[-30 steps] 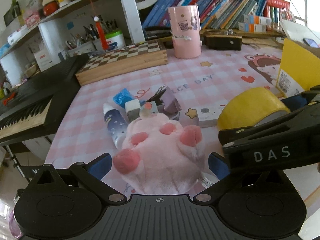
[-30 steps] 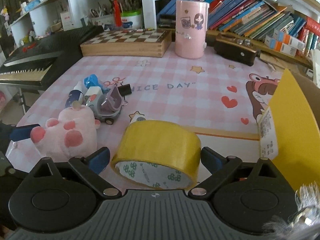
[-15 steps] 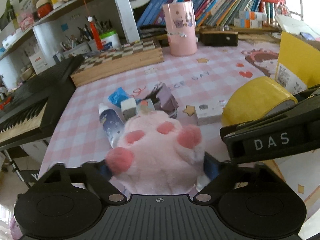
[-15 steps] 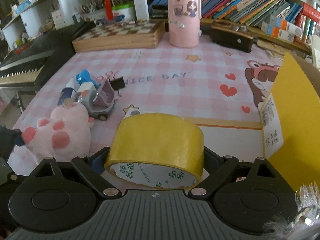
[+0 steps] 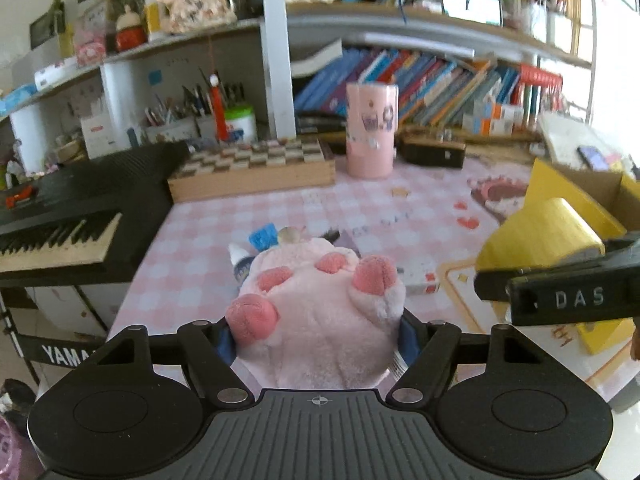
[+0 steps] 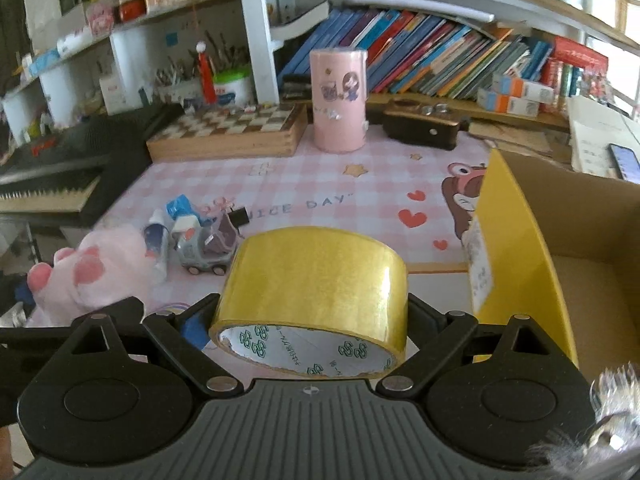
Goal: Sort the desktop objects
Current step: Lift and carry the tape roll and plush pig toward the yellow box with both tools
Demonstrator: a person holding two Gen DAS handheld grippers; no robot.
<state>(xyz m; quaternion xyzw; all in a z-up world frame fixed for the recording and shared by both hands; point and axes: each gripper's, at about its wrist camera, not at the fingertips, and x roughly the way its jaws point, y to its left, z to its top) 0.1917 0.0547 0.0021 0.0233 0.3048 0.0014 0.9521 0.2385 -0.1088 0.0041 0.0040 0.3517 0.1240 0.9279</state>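
My left gripper [image 5: 316, 338] is shut on a pink plush paw toy [image 5: 320, 312] and holds it above the pink checked mat. My right gripper [image 6: 312, 322] is shut on a roll of yellow tape [image 6: 316, 280], lifted off the mat. The tape [image 5: 540, 228] and the right gripper's body show at the right of the left wrist view. The plush [image 6: 92, 276] shows at the left of the right wrist view. A small bottle [image 6: 157, 240], a blue packet [image 6: 180, 204] and a toy truck [image 6: 208, 248] lie on the mat.
An open yellow cardboard box [image 6: 516, 240] stands at the right. A pink cylinder [image 6: 339, 100], a chessboard box [image 6: 228, 132] and a black case [image 6: 420, 130] stand at the back. A keyboard [image 5: 60, 216] lies at the left. A small white box [image 5: 420, 276] lies on the mat.
Both grippers closed on their objects, the left on the plush and the right on the tape, and both lifted them off the mat.
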